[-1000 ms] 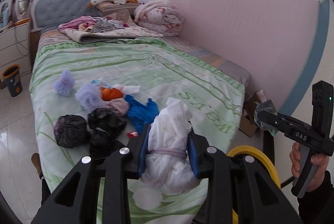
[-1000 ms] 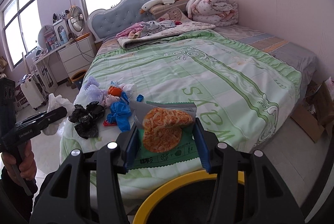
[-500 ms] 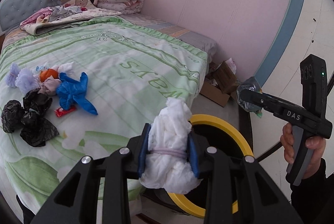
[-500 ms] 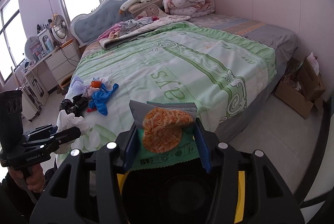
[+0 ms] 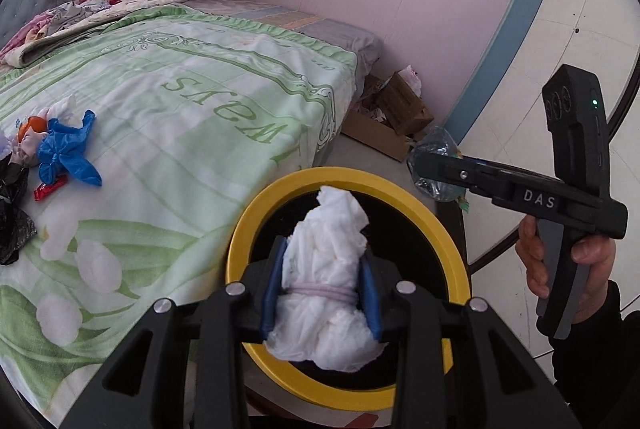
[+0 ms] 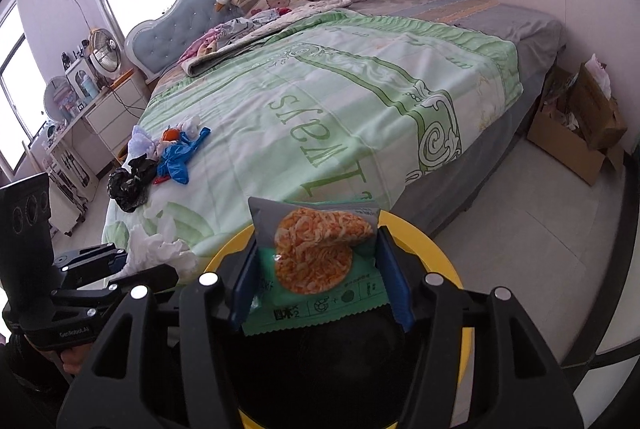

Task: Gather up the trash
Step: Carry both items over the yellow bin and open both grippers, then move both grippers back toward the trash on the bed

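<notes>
My left gripper (image 5: 323,252) is shut on a white tied bundle (image 5: 320,329) and holds it over the mouth of a yellow-rimmed bin (image 5: 248,229). My right gripper (image 6: 317,239) hangs over the same bin (image 6: 440,253). Its jaws are opening, with a green snack packet (image 6: 344,293) between the pads and touching them. On the bed's near corner lie a blue glove (image 5: 68,153), black bags (image 5: 12,221) and a red wrapper (image 5: 50,189). In the right wrist view the left gripper (image 6: 120,261) shows at the lower left.
The bin stands on the floor against the foot corner of the green-quilted bed (image 6: 360,89). An open cardboard box (image 5: 392,117) sits by the pink wall beyond it. A dresser with a fan (image 6: 104,49) stands on the bed's far side.
Both grippers swung off the bed and came down over the bin, each with its load. The right jaws stand a little wider around the packet.
</notes>
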Demonstrator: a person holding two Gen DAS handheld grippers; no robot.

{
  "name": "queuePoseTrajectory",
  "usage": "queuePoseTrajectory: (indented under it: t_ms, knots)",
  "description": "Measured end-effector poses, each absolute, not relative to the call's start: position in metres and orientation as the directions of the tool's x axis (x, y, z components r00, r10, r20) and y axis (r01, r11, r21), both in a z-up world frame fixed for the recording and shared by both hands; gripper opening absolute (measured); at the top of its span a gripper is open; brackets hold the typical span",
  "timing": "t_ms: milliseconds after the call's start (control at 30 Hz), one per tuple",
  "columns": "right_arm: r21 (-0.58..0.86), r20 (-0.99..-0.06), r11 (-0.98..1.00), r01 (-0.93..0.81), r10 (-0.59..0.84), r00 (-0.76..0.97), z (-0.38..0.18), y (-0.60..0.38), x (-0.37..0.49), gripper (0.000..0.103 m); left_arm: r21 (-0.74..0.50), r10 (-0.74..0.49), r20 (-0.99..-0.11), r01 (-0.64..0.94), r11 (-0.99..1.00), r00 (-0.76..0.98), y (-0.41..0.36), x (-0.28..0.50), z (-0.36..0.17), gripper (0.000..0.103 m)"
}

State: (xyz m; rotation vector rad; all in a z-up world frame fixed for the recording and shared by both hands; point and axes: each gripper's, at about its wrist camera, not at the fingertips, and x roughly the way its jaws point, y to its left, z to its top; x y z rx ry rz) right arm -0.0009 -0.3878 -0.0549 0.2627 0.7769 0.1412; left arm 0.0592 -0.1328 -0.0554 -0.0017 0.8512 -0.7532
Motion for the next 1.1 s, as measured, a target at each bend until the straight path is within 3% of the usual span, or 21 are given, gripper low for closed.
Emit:
queuePoseTrajectory:
  t_ms: [267,467,1100]
  knots:
    - [0.327,-0.662,0.945,-0.008,0.236,0.712,-0.058,-0.396,0.002,0.058,-0.315,-0.614,-0.668,0.587,0.746,0.421,-0.131,0.062,-0.056,0.051]
    - [0.333,-0.653,0.943,0.004,0.227,0.723,-0.051,-0.4,0.002,0.063,-0.332,-0.624,-0.647,0.574,0.748,0.438,-0.122,0.064,-0.052,0.057]
    - [0.301,-0.581,0.95,-0.086,0.254,0.773,-0.021,-0.361,0.027,0.063,-0.297,-0.55,-0.571,0.471,0.831,0.61,-0.056,0.075,-0.019,0.058]
